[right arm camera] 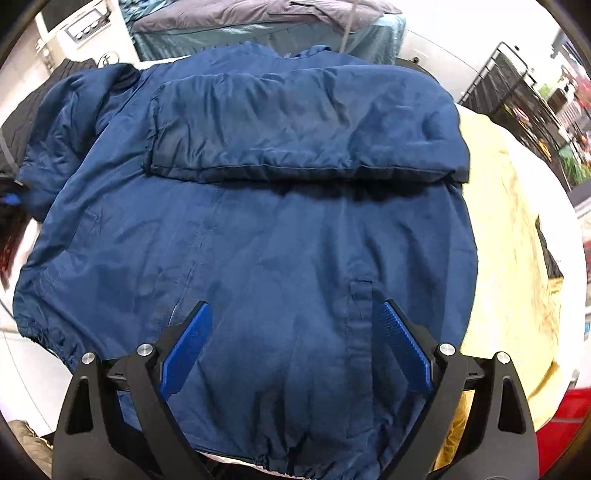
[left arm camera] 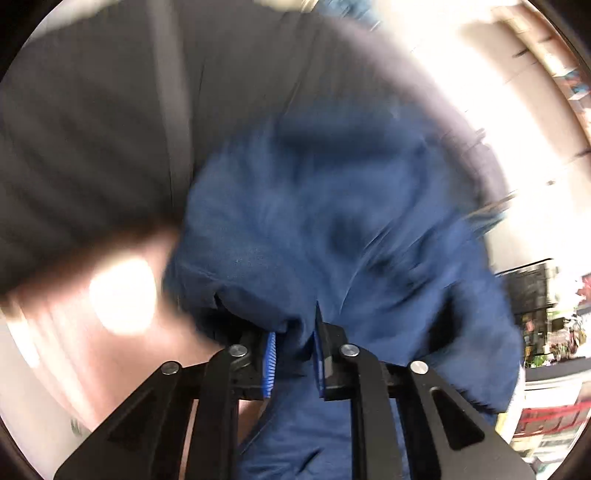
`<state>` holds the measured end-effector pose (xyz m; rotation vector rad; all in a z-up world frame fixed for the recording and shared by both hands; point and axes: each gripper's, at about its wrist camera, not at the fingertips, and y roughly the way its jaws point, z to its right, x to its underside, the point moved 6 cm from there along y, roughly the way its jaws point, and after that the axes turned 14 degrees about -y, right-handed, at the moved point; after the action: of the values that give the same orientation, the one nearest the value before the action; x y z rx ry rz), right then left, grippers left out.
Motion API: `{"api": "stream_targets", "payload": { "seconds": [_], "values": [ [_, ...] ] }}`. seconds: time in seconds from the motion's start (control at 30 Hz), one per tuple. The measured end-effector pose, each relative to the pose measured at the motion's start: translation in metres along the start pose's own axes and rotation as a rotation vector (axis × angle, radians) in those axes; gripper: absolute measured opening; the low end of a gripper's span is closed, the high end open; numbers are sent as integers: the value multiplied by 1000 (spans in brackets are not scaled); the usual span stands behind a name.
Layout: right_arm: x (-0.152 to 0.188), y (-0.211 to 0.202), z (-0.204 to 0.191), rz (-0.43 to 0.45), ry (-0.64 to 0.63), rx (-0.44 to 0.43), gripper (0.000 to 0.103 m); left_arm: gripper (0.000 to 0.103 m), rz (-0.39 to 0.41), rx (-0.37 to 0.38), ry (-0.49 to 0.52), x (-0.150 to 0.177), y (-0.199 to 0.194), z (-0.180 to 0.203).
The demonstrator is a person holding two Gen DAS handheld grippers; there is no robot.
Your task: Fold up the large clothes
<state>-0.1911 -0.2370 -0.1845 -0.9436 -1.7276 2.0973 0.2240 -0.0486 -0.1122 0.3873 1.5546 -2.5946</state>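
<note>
A large navy blue jacket [right arm camera: 258, 240] lies spread flat on the table in the right wrist view. Its right sleeve [right arm camera: 303, 125] is folded across the chest, and the other sleeve [right arm camera: 74, 110] is bunched at the far left. My right gripper [right arm camera: 291, 314] hovers open over the lower part of the jacket, near the hem, with nothing pinched between its blue pads [right arm camera: 184, 350]. The left wrist view is blurred. There my left gripper [left arm camera: 295, 332] is shut on a bunch of the jacket's blue fabric [left arm camera: 332, 221], which drapes over and around its fingers.
A yellow cloth [right arm camera: 509, 221] lies under the jacket's right side. A dark grey garment [left arm camera: 92, 129] fills the left wrist view's upper left. Grey and teal bedding [right arm camera: 258, 22] sits behind the table, a black wire rack [right arm camera: 517, 96] stands at the right, and something red [right arm camera: 565, 424] is at bottom right.
</note>
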Motion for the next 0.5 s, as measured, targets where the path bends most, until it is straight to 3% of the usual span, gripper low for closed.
{"api": "stream_targets", "payload": {
  "seconds": [0.1, 0.2, 0.3, 0.4, 0.5],
  "values": [
    [0, -1, 6, 10, 35, 2, 90, 13, 171, 92, 13, -50, -79, 20],
    [-5, -3, 7, 25, 47, -15, 90, 13, 331, 233, -96, -100, -162, 21],
    [-11, -6, 3, 41, 28, -19, 90, 13, 452, 245, -175, -143, -208, 10],
    [-13, -7, -1, 48, 11, -22, 90, 13, 455, 230, -240, -166, -209, 0],
    [-13, -8, 0, 50, 12, -14, 90, 13, 423, 168, -260, -169, -191, -7]
  ]
}}
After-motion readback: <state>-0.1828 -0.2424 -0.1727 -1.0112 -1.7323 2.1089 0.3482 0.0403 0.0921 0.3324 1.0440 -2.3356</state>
